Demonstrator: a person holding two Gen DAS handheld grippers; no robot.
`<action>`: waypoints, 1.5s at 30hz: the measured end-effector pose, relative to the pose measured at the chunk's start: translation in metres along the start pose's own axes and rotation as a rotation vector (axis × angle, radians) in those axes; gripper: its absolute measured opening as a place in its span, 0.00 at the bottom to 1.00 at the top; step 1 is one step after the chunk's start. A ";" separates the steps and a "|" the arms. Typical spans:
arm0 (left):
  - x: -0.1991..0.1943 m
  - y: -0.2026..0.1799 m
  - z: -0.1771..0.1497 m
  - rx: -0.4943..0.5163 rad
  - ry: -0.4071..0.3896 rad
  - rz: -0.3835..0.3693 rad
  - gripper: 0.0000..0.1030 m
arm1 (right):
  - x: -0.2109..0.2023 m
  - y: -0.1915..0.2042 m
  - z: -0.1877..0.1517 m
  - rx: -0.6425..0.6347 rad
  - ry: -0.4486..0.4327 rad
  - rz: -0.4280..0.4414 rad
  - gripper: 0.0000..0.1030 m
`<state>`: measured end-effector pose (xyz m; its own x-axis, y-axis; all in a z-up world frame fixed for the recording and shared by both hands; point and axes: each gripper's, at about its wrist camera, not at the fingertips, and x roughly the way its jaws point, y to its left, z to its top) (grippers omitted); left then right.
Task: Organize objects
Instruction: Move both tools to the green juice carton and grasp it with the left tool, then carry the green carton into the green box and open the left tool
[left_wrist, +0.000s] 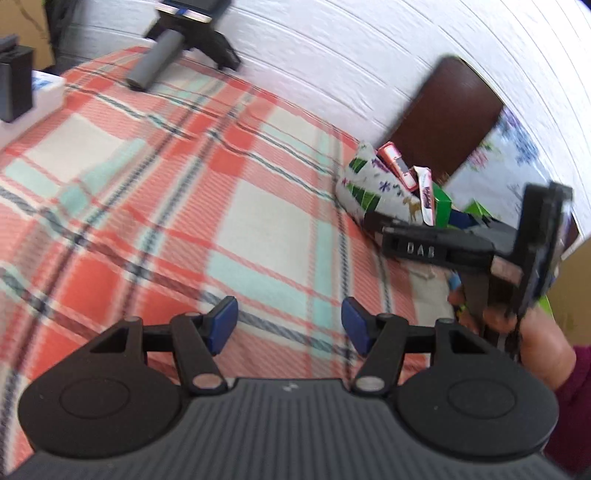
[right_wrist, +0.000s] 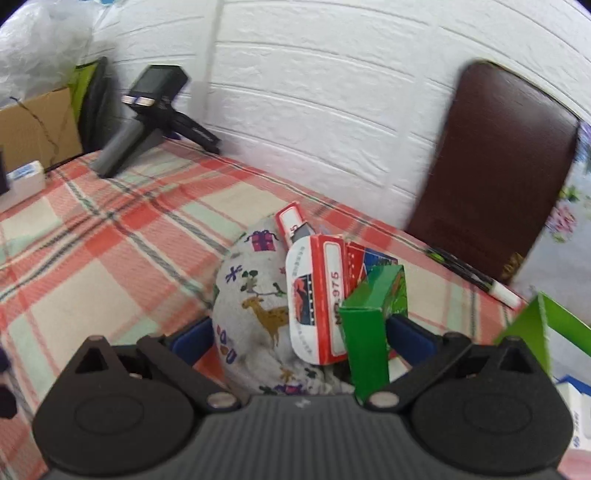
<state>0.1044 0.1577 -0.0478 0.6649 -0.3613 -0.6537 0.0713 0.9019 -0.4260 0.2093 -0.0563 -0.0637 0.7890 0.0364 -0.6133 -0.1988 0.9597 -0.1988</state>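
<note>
Right tongs straddled grey printed cloth pouch stuffed with red-white cartons and green carton; grip uncertain. Left tongs gaped empty over plaid counter. I judged packing nearly finished; marker pen left at far right.

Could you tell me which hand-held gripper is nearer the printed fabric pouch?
The right hand-held gripper: its fingers straddle the printed fabric pouch. The left hand-held gripper hovers open over the plaid cloth, well aside.
</note>
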 end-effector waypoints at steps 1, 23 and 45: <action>-0.002 0.005 0.002 -0.010 -0.008 0.008 0.62 | -0.002 0.010 0.003 -0.018 -0.015 0.024 1.00; -0.002 -0.015 0.018 0.083 -0.019 -0.140 0.65 | -0.074 0.067 -0.031 -0.193 -0.117 0.267 0.96; 0.012 -0.027 -0.028 0.025 0.203 -0.160 0.26 | -0.087 0.075 -0.068 -0.132 0.025 0.423 0.62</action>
<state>0.0893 0.1221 -0.0613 0.4809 -0.5374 -0.6927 0.1837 0.8343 -0.5197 0.0863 -0.0064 -0.0772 0.6082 0.4101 -0.6796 -0.5751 0.8178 -0.0212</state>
